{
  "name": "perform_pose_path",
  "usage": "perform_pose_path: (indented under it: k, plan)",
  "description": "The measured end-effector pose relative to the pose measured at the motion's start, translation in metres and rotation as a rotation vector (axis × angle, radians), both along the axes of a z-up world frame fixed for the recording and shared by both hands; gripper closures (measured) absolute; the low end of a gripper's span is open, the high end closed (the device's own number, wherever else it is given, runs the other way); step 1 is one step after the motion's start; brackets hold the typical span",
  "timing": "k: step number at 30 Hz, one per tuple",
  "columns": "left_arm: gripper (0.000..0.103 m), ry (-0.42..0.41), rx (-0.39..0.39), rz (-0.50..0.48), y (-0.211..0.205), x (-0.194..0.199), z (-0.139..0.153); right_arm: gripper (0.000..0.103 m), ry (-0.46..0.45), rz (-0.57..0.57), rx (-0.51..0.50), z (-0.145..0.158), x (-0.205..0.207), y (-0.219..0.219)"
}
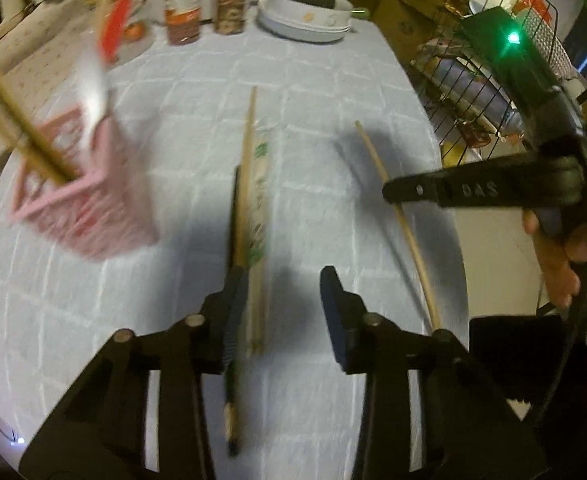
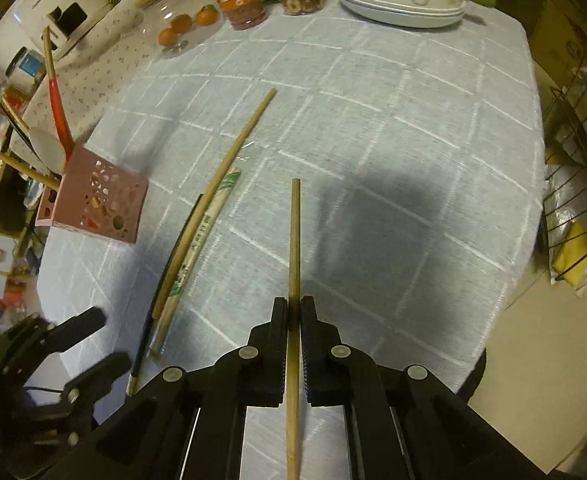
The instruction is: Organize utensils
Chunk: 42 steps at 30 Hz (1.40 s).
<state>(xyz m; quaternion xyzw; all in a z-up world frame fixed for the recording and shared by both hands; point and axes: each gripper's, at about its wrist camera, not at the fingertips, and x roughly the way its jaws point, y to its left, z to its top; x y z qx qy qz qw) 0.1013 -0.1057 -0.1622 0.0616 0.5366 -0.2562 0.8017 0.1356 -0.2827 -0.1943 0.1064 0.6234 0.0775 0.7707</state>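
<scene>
On the checked tabletop [image 2: 373, 128] the pink utensil holder [image 2: 101, 204] stands well left of the right claw [image 2: 294, 308], pinched shut on a lone wooden chopstick [image 2: 294, 240] that could swivel loose mid-carry, while only the left view shows the left claw [image 1: 281, 300] gaping open over the wrapped chopsticks [image 1: 259, 216].

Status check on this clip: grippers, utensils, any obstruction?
Right hand-held gripper shut on wooden chopstick. Left hand-held gripper open above loose utensils. Pink holder upright, part-filled. No obstruction.
</scene>
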Motion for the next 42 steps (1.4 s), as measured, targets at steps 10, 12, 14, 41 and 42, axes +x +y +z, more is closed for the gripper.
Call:
perform_pose_path:
  k: [10,12,14,41,42]
  plan:
    - [0.064,-0.06,0.009,0.022,-0.033,0.035,-0.026,0.097,0.002,-0.009,0.036,0.001,0.001,-0.016]
    - [0.064,-0.06,0.025,0.024,-0.035,0.042,-0.032,0.097,0.004,-0.012,0.035,0.0,0.001,-0.02]
    - [0.064,-0.065,0.048,0.036,-0.036,0.049,-0.037,0.097,0.009,-0.017,0.039,-0.002,0.001,-0.025]
    - [0.091,-0.005,0.068,0.147,-0.038,0.076,-0.044,0.097,0.022,-0.033,0.017,-0.007,-0.001,-0.029]
    - [0.092,-0.002,0.069,0.148,-0.038,0.075,-0.043,0.097,0.019,-0.034,0.016,-0.007,-0.002,-0.029]
